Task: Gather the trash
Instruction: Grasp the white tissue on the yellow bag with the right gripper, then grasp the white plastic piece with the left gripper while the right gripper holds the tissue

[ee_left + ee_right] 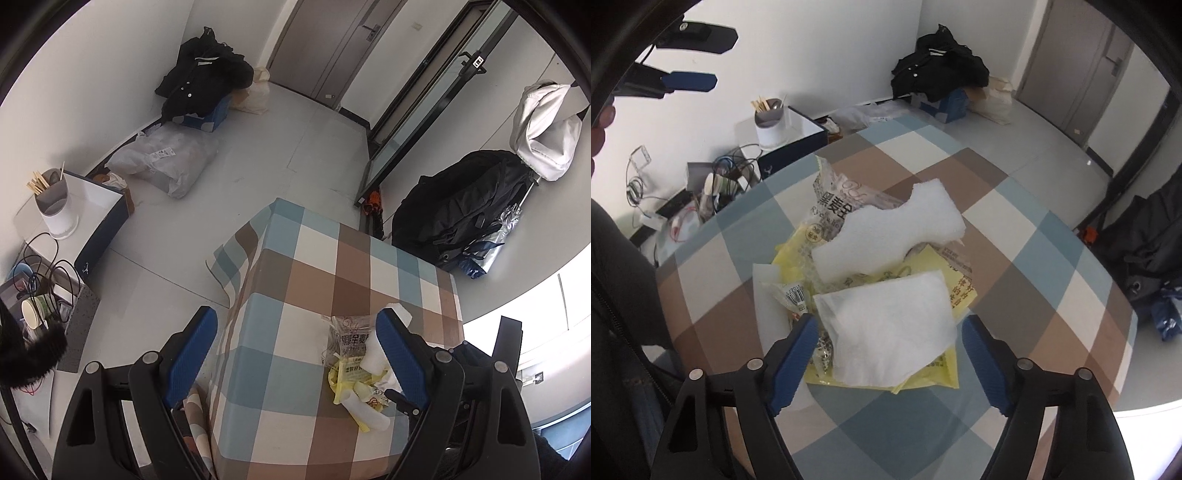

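Note:
A trash pile (pixel 354 369) lies on the checked tablecloth (pixel 295 288). In the right wrist view it shows a white tissue (pixel 886 332), a white foam piece (pixel 890 236), a yellow plastic bag (pixel 956 295), a printed clear wrapper (pixel 831 199) and a small barcode wrapper (pixel 792 295). My right gripper (pixel 890 325) hangs just over the pile, open, with the tissue between its blue fingers; the pads stand close to its edges without pressing. My left gripper (pixel 299 350) is open and holds nothing, spanning the table's left edge, its right finger beside the pile. It also shows top left as the left gripper (pixel 726 57).
Left of the table stand a white cup of chopsticks (pixel 55 206) on a dark box (pixel 99 218), and a heap of cables and dishes (pixel 37 295). Black jackets (pixel 203 81), a plastic bag (pixel 166 158) and a black backpack (pixel 461 210) lie on the grey floor. A person's dark sleeve (pixel 617 277) is at left.

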Action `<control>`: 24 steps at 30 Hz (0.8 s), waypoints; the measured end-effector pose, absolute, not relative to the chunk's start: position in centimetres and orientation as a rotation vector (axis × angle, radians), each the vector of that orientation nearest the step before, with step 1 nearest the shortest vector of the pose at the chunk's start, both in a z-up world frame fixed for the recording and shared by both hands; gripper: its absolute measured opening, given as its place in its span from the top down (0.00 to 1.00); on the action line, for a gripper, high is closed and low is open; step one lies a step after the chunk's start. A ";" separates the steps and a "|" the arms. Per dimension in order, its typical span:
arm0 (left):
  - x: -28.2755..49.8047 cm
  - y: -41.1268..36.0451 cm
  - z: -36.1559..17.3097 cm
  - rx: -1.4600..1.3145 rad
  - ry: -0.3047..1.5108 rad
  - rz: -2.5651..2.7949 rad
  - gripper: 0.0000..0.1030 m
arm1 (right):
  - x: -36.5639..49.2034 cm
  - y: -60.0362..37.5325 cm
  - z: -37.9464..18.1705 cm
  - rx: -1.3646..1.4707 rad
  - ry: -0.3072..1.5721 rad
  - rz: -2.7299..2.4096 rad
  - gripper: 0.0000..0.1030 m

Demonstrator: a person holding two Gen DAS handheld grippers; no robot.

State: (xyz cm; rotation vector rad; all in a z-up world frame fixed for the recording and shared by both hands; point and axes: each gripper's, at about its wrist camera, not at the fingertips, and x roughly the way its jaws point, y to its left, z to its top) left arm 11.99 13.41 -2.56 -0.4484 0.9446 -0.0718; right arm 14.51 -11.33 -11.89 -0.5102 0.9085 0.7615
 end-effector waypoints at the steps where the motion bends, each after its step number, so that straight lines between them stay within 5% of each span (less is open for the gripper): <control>1: 12.1 13.4 -2.6 -0.450 0.947 -0.070 0.17 | 14.4 -11.3 -11.9 -0.521 0.902 0.756 0.24; 5: 12.0 13.7 -2.9 -0.462 0.956 -0.066 0.17 | 14.2 -11.1 -11.9 -0.528 0.901 0.758 0.31; 16: 12.0 14.0 -3.7 -0.482 0.986 -0.059 0.17 | 13.2 -10.2 -13.2 -0.564 0.977 0.797 0.84; 24: 11.8 13.4 -4.6 -0.465 1.024 -0.063 0.17 | 13.7 -12.3 -10.9 -0.374 0.961 0.785 0.92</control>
